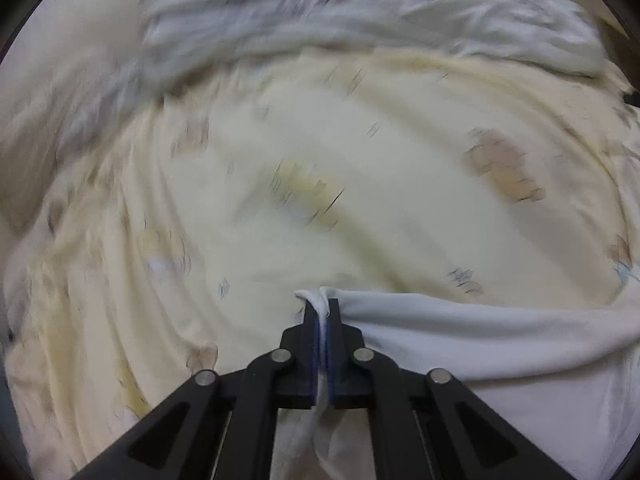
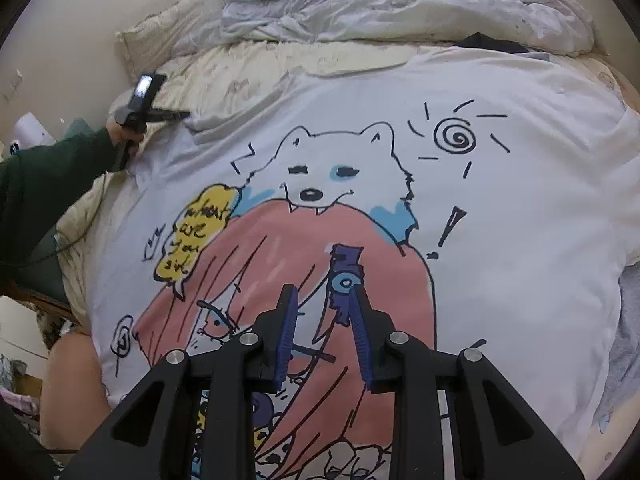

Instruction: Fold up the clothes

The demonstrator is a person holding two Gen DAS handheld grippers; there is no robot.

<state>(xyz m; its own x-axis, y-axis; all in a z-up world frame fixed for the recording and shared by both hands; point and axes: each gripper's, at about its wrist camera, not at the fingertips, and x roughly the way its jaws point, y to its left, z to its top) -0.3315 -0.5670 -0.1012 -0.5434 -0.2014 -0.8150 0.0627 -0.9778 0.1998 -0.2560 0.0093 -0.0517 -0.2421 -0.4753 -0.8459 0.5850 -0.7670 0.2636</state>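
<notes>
My left gripper (image 1: 322, 304) pinches a fold of the white T-shirt (image 2: 500, 208) at its edge. My right gripper (image 2: 322, 300) hangs part-open over the shirt's pink print, holding nothing. Beyond, the shirt lies spread across the cream bedsheet (image 1: 248, 128).

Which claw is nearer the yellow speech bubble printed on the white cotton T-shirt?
Right. The right claw hangs open over the pink print just right of the yellow speech bubble; the left claw pinches the white cotton T-shirt edge at its far corner.
</notes>
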